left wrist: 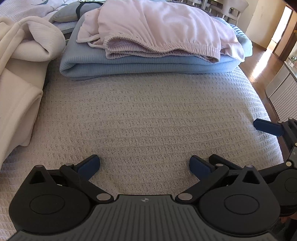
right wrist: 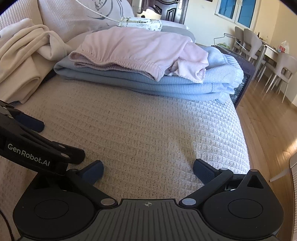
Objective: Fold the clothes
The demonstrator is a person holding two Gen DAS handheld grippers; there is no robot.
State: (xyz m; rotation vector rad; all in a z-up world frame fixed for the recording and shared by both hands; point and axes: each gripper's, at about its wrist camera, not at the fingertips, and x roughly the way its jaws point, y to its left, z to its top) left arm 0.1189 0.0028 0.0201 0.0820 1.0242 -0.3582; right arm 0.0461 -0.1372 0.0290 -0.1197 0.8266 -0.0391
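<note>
A folded pale pink garment with an elastic waistband point(left wrist: 157, 31) point(right wrist: 133, 52) lies on top of a folded light blue knit point(left wrist: 144, 64) point(right wrist: 185, 83) at the far side of the bed. A cream garment point(left wrist: 24, 61) point(right wrist: 20, 61) lies loosely bunched at the left. My left gripper point(left wrist: 144, 165) stands open just above the bare bedspread, nothing between its blue pads. My right gripper point(right wrist: 148, 169) is likewise open over the bedspread, empty, close beside the left one; its fingertip point(left wrist: 267, 127) shows at the right edge of the left wrist view.
The cream waffle-weave bedspread point(left wrist: 144, 115) point(right wrist: 148, 126) stretches between the grippers and the stack. The bed's edge drops to a wooden floor point(right wrist: 269, 129) on the right. A dark mesh box point(right wrist: 241, 81), dining chairs point(right wrist: 278, 63) and pillows point(right wrist: 78, 14) stand beyond.
</note>
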